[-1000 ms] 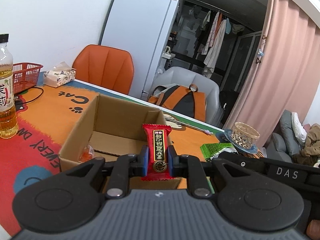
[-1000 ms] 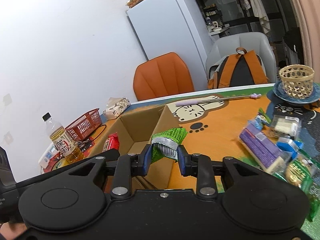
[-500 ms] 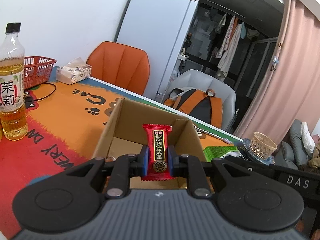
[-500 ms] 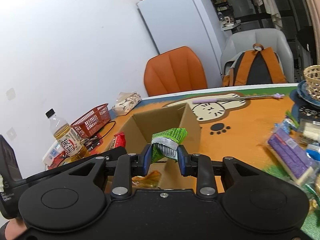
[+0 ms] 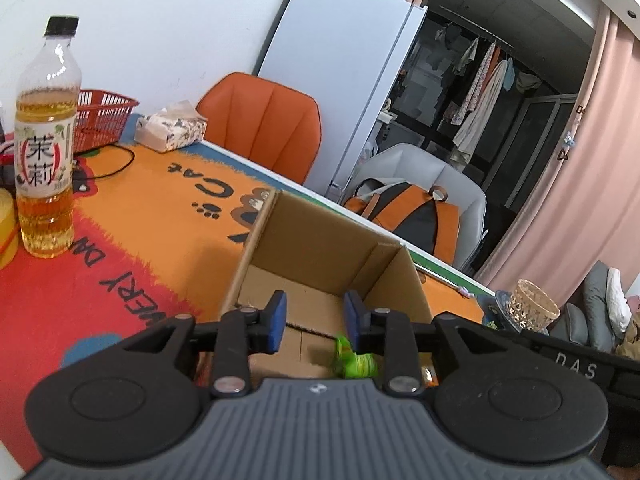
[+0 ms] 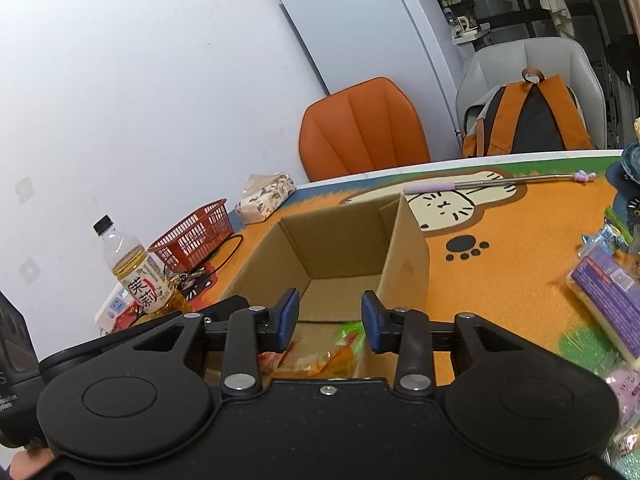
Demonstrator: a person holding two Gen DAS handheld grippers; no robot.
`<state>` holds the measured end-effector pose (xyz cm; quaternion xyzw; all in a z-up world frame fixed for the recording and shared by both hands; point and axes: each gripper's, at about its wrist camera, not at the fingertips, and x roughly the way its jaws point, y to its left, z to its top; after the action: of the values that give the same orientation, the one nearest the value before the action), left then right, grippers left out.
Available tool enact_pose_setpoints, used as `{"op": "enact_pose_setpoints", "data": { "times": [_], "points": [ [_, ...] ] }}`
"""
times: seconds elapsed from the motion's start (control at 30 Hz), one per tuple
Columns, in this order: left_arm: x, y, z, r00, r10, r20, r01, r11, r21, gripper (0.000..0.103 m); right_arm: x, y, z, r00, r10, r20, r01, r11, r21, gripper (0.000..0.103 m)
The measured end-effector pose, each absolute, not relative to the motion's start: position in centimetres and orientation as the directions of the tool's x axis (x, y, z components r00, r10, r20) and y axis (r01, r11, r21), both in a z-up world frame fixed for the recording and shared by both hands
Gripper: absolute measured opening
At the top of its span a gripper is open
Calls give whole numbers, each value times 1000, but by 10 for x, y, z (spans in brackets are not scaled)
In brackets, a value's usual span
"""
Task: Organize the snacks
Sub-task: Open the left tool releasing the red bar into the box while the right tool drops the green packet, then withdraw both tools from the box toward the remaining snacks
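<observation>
Hovering over the cardboard box (image 5: 320,264), both grippers have their jaws opening with nothing between the blue pads. The left gripper (image 5: 314,314) points down into the box's near end, and a blurred green packet (image 5: 354,360) shows just beneath its right pad, apparently loose inside the box. The right gripper (image 6: 329,318) sits over the same near end; below it lie an orange-wrapped snack (image 6: 320,356) and a scrap of green wrapper (image 6: 348,330) on the box floor, both blurred, so their exact resting state is hard to tell.

Judging by this, the step in hand is the release: 2 snacks are being let go into the box. No red packet is visible in either view now; it may lie hidden under the left gripper's body.

More snacks wait to the right of the box on the orange mat (image 6: 520,248): a purple packet (image 6: 608,300) and a few smaller ones near the frame edge. Left of the box stand a tea bottle (image 5: 46,140), a red basket (image 5: 102,118) and a tissue pack (image 5: 170,130), none of them part of the sorting as far as I can judge.

The next move probably calls for lifting both grippers clear of the box walls, keeping the jaws apart, then swinging the right one toward the pile right of the box for another pick.
</observation>
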<state>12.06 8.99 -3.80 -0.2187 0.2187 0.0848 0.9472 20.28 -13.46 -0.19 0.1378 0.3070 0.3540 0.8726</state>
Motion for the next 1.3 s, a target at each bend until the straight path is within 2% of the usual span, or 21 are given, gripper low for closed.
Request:
{"op": "enact_pose_setpoints", "data": {
  "times": [0.07,0.13,0.23,0.37,0.5,0.6,0.7,0.73,0.97,1.3],
  "points": [
    [117,87,-37,890,67,-451,-258,889,-378,35,200,-139,-2,562,703,-436,-529,710,464,38],
    [114,84,-36,892,69,-446,-257,891,-375,45,196,-146,-1,568,700,-432,-525,713,465,41],
    [110,78,-33,894,75,-441,-256,894,-369,51,192,-156,-1,578,695,-428,-517,718,466,46],
    [106,73,-33,895,72,-440,-253,894,-369,55,189,-167,-3,583,686,-435,-502,725,471,47],
    [101,66,-32,895,71,-441,-249,899,-362,65,184,-177,-5,592,673,-443,-489,738,466,50],
    [98,61,-30,894,75,-441,-247,905,-347,77,180,-186,-5,603,661,-446,-481,748,457,58],
    [96,57,-28,893,81,-442,-250,907,-340,83,175,-197,-5,615,653,-442,-470,753,461,75],
    [95,55,-28,892,83,-444,-252,908,-336,84,174,-201,-5,620,650,-439,-465,755,461,80],
    [92,44,-29,890,62,-452,-236,910,-340,87,168,-223,-6,649,619,-441,-429,777,460,94],
    [88,25,-25,896,16,-443,-187,920,-346,88,162,-249,-6,692,571,-442,-388,810,439,103]
  ]
}}
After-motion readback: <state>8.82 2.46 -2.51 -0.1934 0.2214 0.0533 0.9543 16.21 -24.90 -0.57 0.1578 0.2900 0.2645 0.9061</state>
